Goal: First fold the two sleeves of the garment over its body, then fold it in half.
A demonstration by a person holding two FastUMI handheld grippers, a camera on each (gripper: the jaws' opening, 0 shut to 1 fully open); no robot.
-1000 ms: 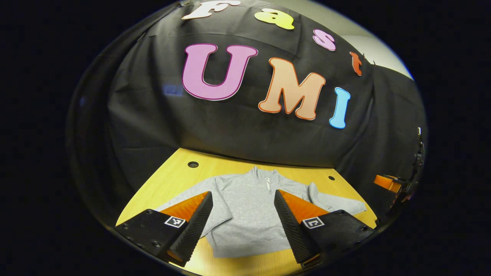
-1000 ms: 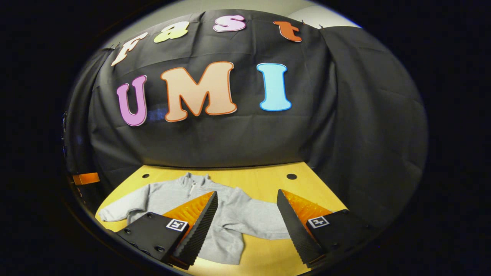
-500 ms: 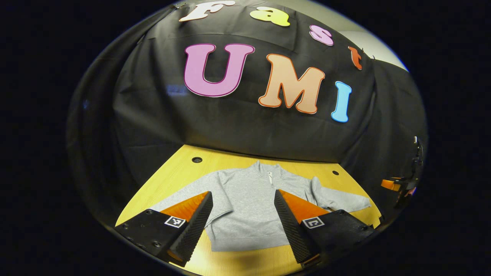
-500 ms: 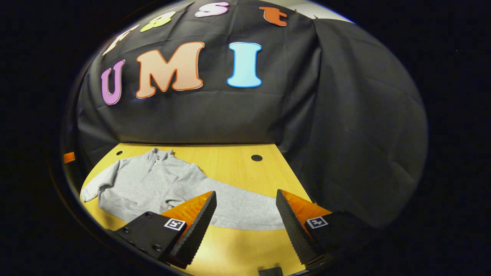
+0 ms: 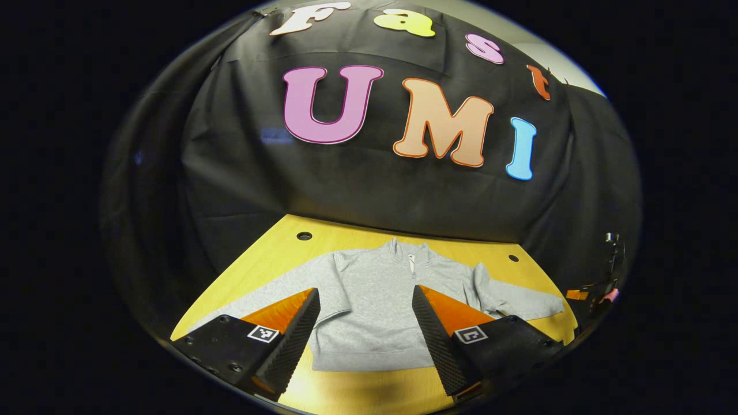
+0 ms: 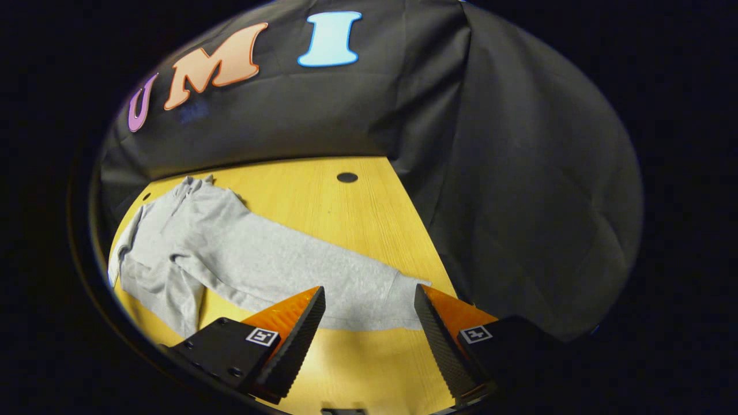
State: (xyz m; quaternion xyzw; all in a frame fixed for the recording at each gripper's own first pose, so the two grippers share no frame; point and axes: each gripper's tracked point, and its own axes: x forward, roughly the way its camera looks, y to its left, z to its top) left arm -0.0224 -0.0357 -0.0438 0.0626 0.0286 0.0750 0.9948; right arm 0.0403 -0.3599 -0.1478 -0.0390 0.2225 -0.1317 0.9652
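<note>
Since the earlier frame, the right gripper [image 6: 369, 323] had swung toward the right sleeve's cuff [image 6: 398, 294] at 12 o'clock, fingers apart, empty. Left gripper [image 5: 363, 328] likewise. Grey sweatshirt [image 5: 375, 300] lay flat on the counter [image 6: 346, 219]. Judged: first sleeve fold; next, descend and grip.

Yellow wooden table [image 5: 271, 253], grey garment [image 5: 375, 300] spread flat on it
</note>
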